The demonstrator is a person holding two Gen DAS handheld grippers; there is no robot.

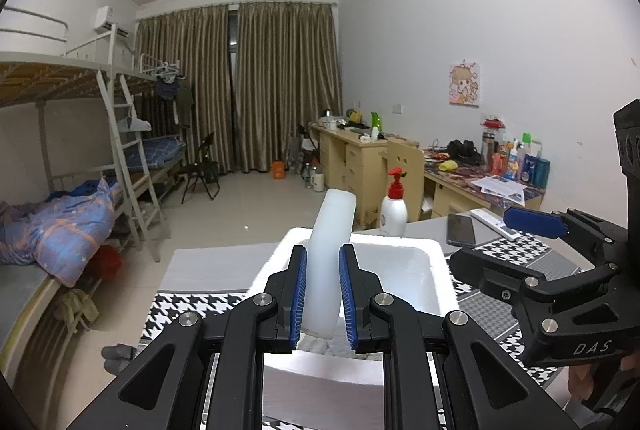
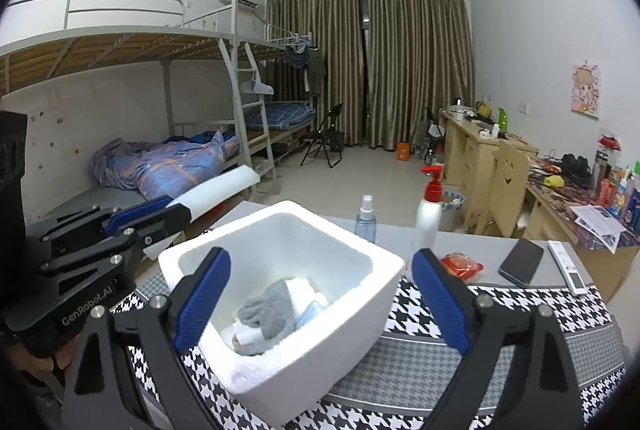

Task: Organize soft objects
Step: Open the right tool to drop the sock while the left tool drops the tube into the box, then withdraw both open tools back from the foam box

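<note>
Foam lid (image 1: 330, 262) pinched on edge by left gripper (image 1: 323, 300), held just left of foam box (image 2: 384, 270). Right gripper (image 2: 320, 304) spread wide, box between fingers, untouched. Gray cloth (image 2: 266, 314) sits inside box. Risk: thin lid could get twisted loose, tbh, or box nudged when closed.

two bottles (image 2: 427, 213), one foam box (image 2: 320, 334)

Two markings can be read. At the lower right of the left wrist view, the letters "DAS" stand in pale print on the black body of the right gripper (image 1: 592, 348). At the lower left of the right wrist view, "GenRobot.AI" runs slantwise along the black body of the left gripper (image 2: 86, 304). Print elsewhere is too small to read.
</note>
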